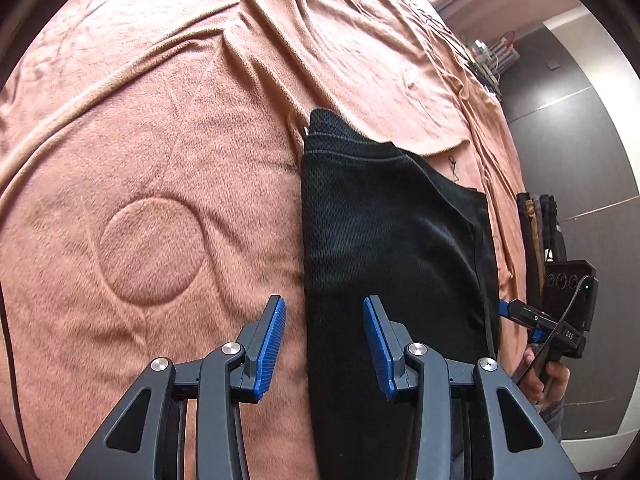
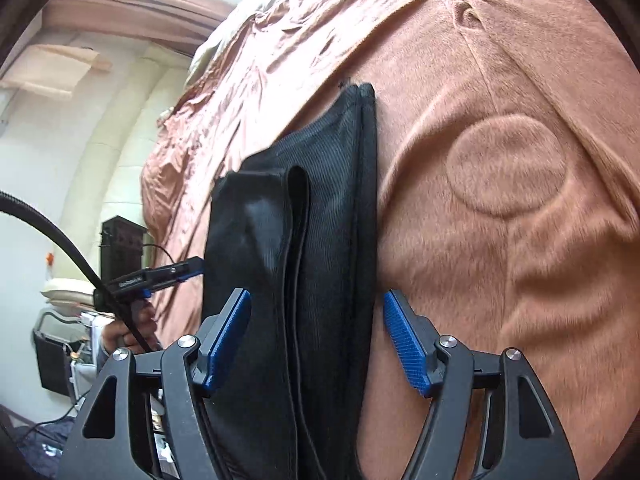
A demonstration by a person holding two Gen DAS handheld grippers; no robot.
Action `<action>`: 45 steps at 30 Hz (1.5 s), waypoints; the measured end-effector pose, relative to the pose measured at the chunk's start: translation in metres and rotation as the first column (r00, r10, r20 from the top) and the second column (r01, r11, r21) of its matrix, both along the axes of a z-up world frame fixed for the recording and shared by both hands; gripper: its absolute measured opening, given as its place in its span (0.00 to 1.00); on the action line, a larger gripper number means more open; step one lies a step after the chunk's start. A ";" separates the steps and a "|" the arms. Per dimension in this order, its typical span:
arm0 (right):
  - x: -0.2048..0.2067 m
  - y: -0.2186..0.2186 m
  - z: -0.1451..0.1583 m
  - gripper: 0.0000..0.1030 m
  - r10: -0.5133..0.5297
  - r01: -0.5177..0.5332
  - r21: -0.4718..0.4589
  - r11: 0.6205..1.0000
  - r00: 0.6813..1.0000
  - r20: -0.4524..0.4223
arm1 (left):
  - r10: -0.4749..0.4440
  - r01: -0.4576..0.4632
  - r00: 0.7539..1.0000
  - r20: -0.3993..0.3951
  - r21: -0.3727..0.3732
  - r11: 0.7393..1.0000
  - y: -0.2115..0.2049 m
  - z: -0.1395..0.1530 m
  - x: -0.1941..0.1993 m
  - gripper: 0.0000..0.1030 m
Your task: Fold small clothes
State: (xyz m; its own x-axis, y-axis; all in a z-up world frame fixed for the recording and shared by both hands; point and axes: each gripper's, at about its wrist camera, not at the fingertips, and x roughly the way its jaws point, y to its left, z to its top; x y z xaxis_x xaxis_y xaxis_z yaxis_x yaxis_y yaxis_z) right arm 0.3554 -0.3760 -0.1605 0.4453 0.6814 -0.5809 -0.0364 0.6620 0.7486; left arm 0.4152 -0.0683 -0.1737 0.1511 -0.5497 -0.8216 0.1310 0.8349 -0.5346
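black garment (image 1: 384,240) on pink blanket (image 1: 160,160)

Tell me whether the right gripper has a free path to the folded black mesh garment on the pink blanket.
Probably yes: the right gripper stands open directly over the folded black mesh garment, with nothing between them on the pink blanket.

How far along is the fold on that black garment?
Done: the black garment lies folded into a long narrow strip on the pink blanket, layered edges visible. In hand: nothing; left tongs and right tongs are open, straddling it. Left: probably folding the strip shorter.
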 end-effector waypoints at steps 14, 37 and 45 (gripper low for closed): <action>0.055 0.001 -0.021 0.65 0.057 -0.059 0.059 0.997 0.998 0.022 | 0.013 -0.013 1.000 -0.001 -0.066 0.998 0.001 -0.008 0.033 0.41; 0.086 0.048 0.003 0.10 0.176 -0.168 -0.200 0.965 0.984 0.024 | 0.054 -0.052 0.998 0.018 -0.106 0.993 -0.005 -0.012 0.066 0.09; 0.063 0.067 0.043 0.06 0.191 -0.155 -0.276 0.949 0.976 0.107 | 0.040 -0.024 0.992 0.118 -0.131 0.991 -0.005 0.030 0.050 0.07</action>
State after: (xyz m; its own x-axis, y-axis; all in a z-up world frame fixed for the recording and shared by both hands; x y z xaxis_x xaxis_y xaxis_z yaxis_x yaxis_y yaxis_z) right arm 0.4188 -0.3087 -0.1174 0.4182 0.5847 -0.6952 -0.2536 0.8100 0.5287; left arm 0.4652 -0.0737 -0.1442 0.2636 -0.6430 -0.7190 0.1753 0.7649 -0.6198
